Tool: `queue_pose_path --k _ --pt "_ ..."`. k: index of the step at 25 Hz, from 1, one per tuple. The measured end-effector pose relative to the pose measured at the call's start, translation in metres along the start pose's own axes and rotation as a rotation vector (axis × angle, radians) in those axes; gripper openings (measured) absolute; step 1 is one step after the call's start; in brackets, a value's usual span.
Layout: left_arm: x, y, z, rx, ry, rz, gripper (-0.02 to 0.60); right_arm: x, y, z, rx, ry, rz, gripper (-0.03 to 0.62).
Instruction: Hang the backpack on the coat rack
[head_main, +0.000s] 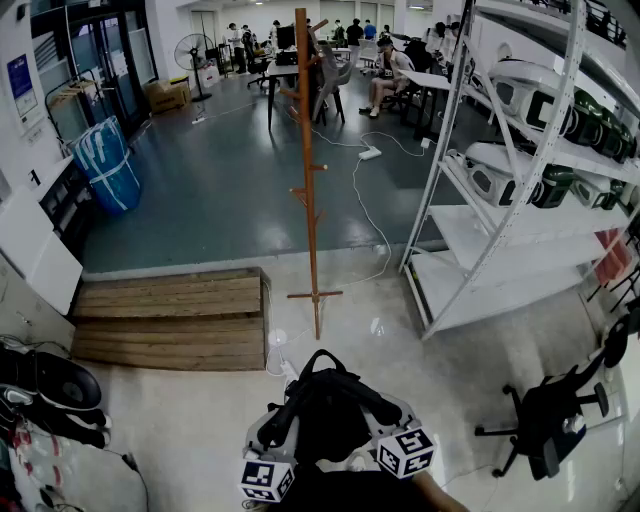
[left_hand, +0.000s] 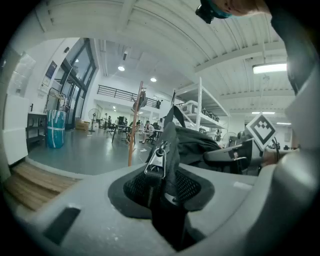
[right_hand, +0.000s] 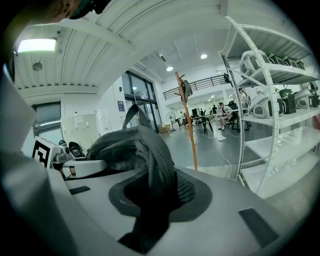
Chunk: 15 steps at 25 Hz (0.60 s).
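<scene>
**A:** What did the grippers have?

**B:** Both were clenched on the backpack (head_main: 325, 415). The left gripper (left_hand: 162, 187) pinched a strap with a metal buckle (left_hand: 156, 162). The right gripper (right_hand: 155, 195) pinched a mesh strap. The pack's bulk sat between the two, just ahead of the jaws, off the floor.

**A:** And the rack?

**B:** The rack (head_main: 307, 170) stood upright straight ahead of both grippers, well apart from them. A dark thing (right_hand: 186, 90) hung near its top.

**A:** What was around it?

**B:** A wooden pallet (head_main: 175, 320) lay ahead and left of the left gripper. Shelves (head_main: 500, 200) stood ahead and right of the right gripper, close beside the rack. A chair (head_main: 550, 415) stood out to the right gripper's side. A white cable (head_main: 365, 190) trailed over the floor past the rack's foot, on the shelf side.

**A:** Farther off?

**B:** A blue bag (head_main: 105, 165) stood far ahead to the left, and people (head_main: 385, 70) sat at desks beyond the rack.
</scene>
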<state>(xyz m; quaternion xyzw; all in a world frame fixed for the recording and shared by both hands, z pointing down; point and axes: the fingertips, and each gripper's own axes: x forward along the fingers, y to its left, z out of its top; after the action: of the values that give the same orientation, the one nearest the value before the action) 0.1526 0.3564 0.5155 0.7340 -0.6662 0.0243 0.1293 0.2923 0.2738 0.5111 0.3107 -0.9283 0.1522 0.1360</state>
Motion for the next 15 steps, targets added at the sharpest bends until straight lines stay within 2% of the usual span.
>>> queue_pose_path --k 15 --pt "0.002 0.029 0.001 -0.012 0.000 -0.005 0.117 0.024 0.014 0.003 -0.006 0.003 0.004 0.077"
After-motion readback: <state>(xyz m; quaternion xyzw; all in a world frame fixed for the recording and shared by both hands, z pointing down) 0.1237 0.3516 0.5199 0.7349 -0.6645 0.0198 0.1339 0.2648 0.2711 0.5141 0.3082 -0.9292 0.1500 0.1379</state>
